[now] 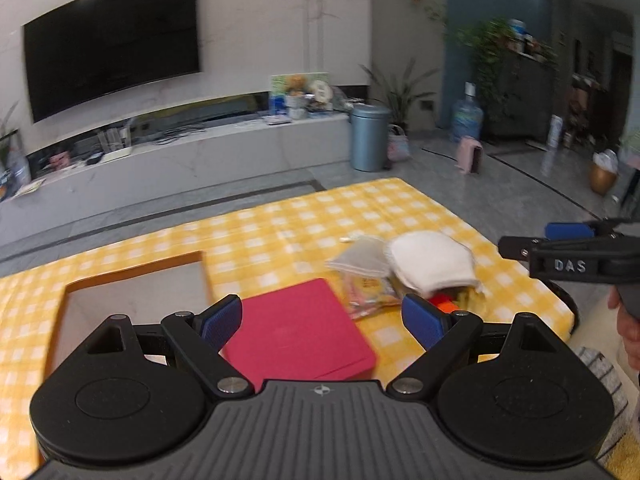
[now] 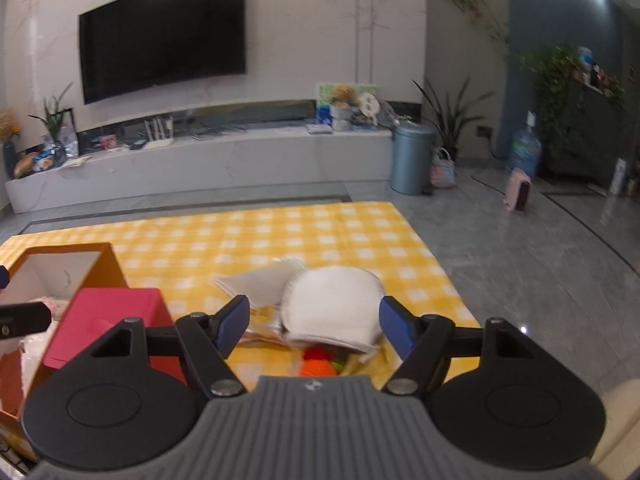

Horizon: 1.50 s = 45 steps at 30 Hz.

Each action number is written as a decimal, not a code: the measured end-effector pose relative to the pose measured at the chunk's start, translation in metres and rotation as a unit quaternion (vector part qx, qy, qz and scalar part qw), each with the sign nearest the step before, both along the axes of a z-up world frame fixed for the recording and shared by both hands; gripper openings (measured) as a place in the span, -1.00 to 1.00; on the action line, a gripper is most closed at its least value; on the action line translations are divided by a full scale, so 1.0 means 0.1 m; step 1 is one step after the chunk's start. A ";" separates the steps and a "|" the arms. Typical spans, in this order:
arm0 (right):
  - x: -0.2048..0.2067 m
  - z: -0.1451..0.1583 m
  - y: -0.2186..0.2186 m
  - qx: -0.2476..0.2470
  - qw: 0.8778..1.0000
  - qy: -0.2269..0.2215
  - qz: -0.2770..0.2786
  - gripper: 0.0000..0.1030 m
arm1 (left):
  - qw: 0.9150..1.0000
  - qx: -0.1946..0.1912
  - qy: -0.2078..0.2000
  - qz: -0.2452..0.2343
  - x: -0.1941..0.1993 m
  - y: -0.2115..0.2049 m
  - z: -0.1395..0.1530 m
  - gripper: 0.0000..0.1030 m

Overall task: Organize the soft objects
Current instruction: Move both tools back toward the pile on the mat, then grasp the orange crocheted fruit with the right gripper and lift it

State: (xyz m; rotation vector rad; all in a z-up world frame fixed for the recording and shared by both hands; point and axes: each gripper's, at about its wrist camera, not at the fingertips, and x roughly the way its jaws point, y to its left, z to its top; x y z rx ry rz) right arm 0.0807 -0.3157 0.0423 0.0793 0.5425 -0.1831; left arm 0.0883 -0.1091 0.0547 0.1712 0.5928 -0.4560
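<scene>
A pile of soft things lies on the yellow checked tablecloth (image 1: 280, 224): a white padded cloth (image 1: 430, 266) on top, a grey folded cloth (image 1: 362, 260) beside it, and an orange knitted item (image 2: 318, 364) underneath. My left gripper (image 1: 322, 316) is open and empty above a red box lid (image 1: 298, 330). My right gripper (image 2: 314, 322) is open and empty, just in front of the white cloth (image 2: 332, 308); it also shows at the right edge of the left wrist view (image 1: 560, 246).
An open orange cardboard box (image 1: 136, 276) stands at the table's left, with pale cloth inside (image 2: 36, 344). Beyond the table are grey floor, a TV console (image 2: 200, 160), a grey bin (image 2: 412, 158) and plants.
</scene>
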 end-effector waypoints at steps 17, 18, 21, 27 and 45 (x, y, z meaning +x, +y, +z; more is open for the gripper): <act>0.54 -0.77 -0.48 0.069 0.991 0.099 -0.049 0.57 | 0.997 0.030 0.056 -0.050 0.43 -0.55 -0.31 1.00; 0.58 -0.82 -0.51 0.079 0.990 0.107 -0.048 0.57 | 0.996 0.029 0.064 -0.048 0.50 -0.57 -0.33 1.00; 0.68 -0.96 -0.58 0.103 0.985 0.129 -0.055 0.57 | 0.993 0.027 0.093 -0.061 0.67 -0.65 -0.39 1.00; 0.77 -1.09 -0.68 0.116 0.979 0.148 -0.076 0.63 | 0.989 0.051 0.119 -0.076 0.90 -0.84 -0.54 1.00; 1.08 -1.26 -0.40 0.121 0.975 0.187 0.006 0.07 | 0.989 0.058 0.113 -0.078 0.90 -0.81 -0.48 1.00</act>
